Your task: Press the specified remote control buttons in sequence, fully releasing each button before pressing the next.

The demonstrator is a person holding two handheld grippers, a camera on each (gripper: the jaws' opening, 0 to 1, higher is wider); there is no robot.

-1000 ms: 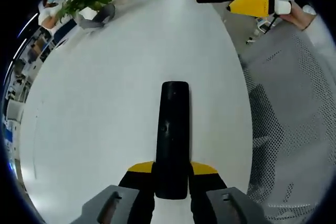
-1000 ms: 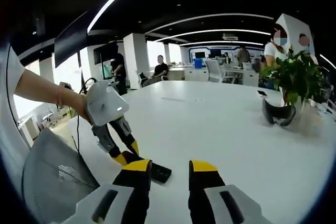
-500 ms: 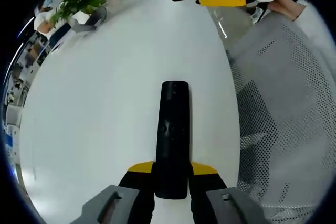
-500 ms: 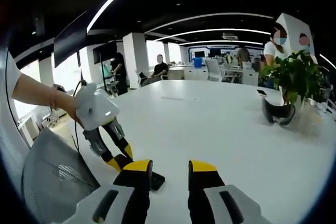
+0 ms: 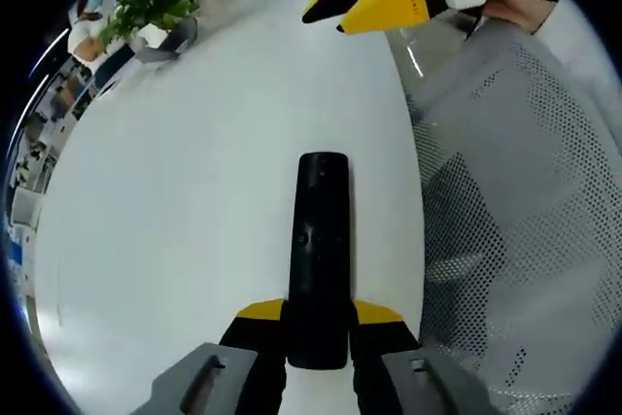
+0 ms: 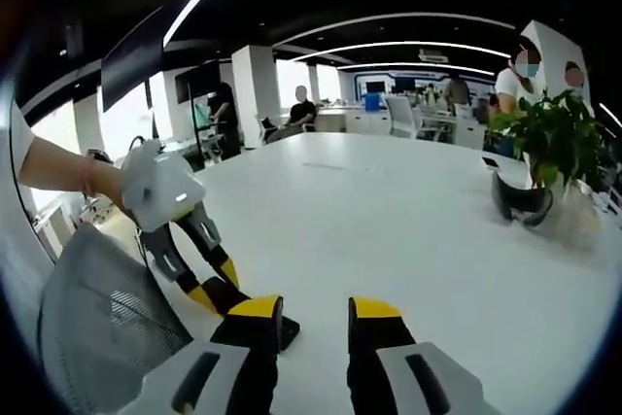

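Right gripper (image 5: 335,9) drifted in over the table (image 5: 194,191), jaws apart, empty; left gripper (image 5: 319,313) clamps the remote (image 5: 321,240), which I'd expect to tilt under a press.

The remote (image 5: 322,250) was a slim black bar with its near end pinched between yellow-tipped jaws, its far end pointing away over the white table (image 5: 194,172).

text: none readable | remote (image 5: 321,240): no legible markings | labels: none
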